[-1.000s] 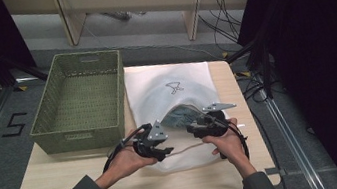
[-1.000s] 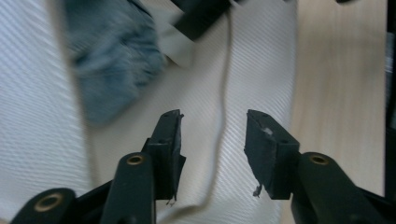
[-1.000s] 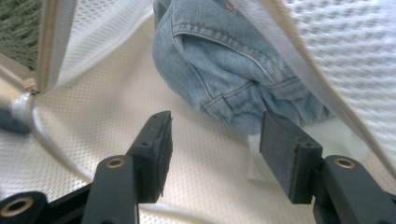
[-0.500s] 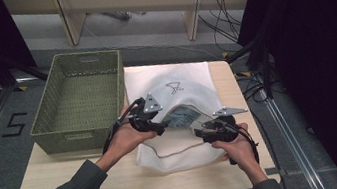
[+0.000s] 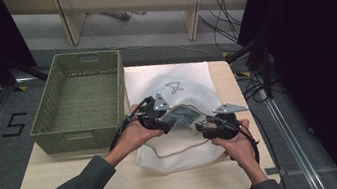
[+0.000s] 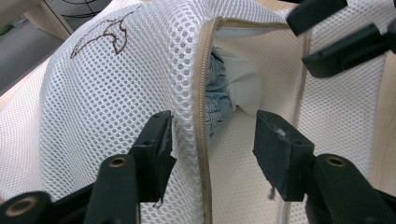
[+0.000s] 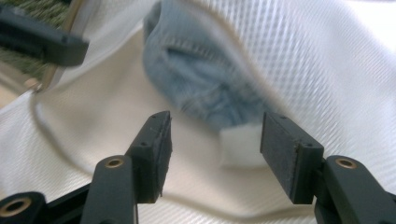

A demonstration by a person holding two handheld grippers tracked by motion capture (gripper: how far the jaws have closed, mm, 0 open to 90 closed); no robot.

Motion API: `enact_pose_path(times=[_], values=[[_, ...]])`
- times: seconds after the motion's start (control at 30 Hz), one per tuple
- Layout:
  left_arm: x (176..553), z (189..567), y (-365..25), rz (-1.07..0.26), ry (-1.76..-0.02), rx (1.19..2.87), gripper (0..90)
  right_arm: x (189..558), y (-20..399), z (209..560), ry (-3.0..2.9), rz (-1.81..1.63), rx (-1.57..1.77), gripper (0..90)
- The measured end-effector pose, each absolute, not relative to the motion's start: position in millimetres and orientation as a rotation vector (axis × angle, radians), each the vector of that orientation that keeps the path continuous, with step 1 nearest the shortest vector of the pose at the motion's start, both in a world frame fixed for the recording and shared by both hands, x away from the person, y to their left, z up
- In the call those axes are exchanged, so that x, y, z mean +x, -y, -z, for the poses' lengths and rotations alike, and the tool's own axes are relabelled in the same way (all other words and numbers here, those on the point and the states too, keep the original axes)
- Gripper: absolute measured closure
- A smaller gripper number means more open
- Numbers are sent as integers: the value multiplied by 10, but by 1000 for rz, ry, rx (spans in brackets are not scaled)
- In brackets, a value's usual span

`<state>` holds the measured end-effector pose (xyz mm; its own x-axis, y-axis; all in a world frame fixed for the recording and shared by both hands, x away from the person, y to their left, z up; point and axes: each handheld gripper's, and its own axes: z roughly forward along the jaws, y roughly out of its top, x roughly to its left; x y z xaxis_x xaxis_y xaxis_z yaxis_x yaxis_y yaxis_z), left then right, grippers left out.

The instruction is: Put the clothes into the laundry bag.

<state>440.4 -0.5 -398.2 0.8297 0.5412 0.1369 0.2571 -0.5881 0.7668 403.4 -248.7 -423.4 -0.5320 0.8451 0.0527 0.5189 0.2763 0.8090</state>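
Note:
A white mesh laundry bag (image 5: 174,81) lies on the wooden table (image 5: 69,185), its beige zip edge (image 6: 201,93) lifted so the mouth gapes. Inside are a blue denim garment (image 7: 201,84) and a white cloth (image 6: 245,84). My left gripper (image 5: 166,121) holds its jaws astride the raised zip edge (image 6: 212,123); they have just been closing, with the mesh lying against one pad (image 6: 161,140) and the other pad clear of it. My right gripper (image 5: 200,126) is open at the mouth's near side (image 7: 218,120), pointing at the denim, with nothing between its fingers.
A green woven basket (image 5: 48,132) stands on the left of the table, close beside the bag. A brown cord (image 5: 175,151) trails over the bag's near part. The table's right edge is near the right hand; dark stands and cables lie on the floor beyond.
My left hand has moved away from the person and upward, raising the bag's zip edge, so the mouth gapes wider and the denim shows. The right gripper shifted slightly toward the person.

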Motion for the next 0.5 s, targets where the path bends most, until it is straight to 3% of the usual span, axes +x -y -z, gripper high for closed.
enact_pose_path(times=[0.07,0.17,0.2,0.3,0.5], values=[[4405,3989,10,-463,-574,2222,495,4058,2427,4173,-2126,-1140,1237,439],[4430,4026,39,-479,-565,2248,604,4123,2342,4128,-2126,-1171,1219,437],[4440,4035,43,-498,-554,2263,705,4132,2297,4110,-2141,-1170,1231,438],[4482,4094,52,-506,-546,2282,847,4125,2244,4148,-2170,-1160,1245,447],[4470,4171,10,-431,-510,2310,869,4048,2415,4303,-2278,-1073,1269,495]])
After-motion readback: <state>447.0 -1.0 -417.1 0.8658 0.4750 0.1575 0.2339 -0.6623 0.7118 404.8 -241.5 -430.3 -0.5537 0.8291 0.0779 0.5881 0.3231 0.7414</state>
